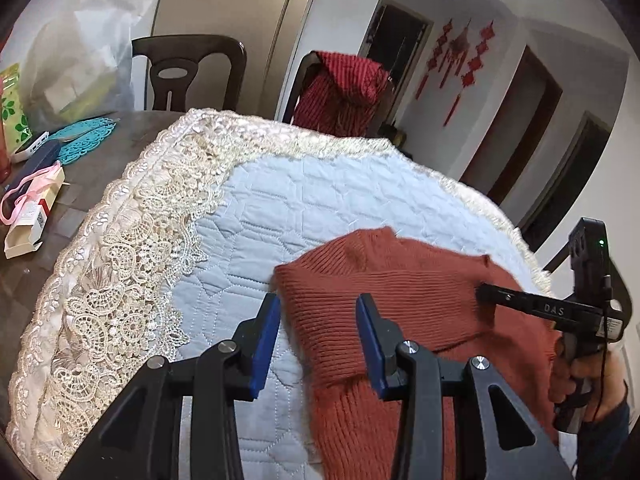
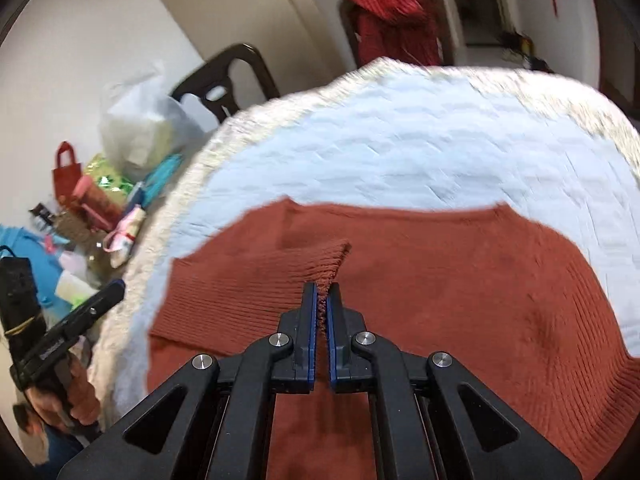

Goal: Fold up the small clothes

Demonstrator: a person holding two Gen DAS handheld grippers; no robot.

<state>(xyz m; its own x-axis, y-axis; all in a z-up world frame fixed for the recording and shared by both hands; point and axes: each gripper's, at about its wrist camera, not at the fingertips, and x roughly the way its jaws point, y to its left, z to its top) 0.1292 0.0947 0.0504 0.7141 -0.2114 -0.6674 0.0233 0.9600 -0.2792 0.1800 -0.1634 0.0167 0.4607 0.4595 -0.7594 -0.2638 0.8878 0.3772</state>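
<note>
— Two grippers, what is each doing?
— Nearest the lens in its own view, the right gripper (image 2: 322, 300) is pinched nearly closed on a ribbed sleeve end of the sweater (image 2: 440, 280), the knit caught between the blue pads. The left gripper (image 1: 318, 336) stands wide apart with nothing between its fingers; its right finger hangs over the sweater's left edge, its left finger over bare quilt.

— Where does the sweater lie?
— On the near part of the pale blue quilt (image 1: 304, 200), spread flat, its long axis running side to side across the right wrist view. The held sleeve is folded in over the body, cuff toward the middle. The straight far edge faces the open quilt.

— How much room is there?
— A broad bare stretch of quilt lies beyond the sweater, and a strip to its left. A lace border (image 1: 132, 248) rims the quilt on the left and far sides.

— And around that?
— Left of the lace, on the dark table (image 1: 100, 160), sit a small box with pink ribbon (image 1: 32, 208), a teal mat (image 1: 84, 140) and a white plastic bag (image 1: 80, 60), all well apart from the sweater. Farther back stand two dark chairs, one draped with a red garment (image 1: 344, 88). Red ornaments (image 1: 460, 52) hang on the far wall.
</note>
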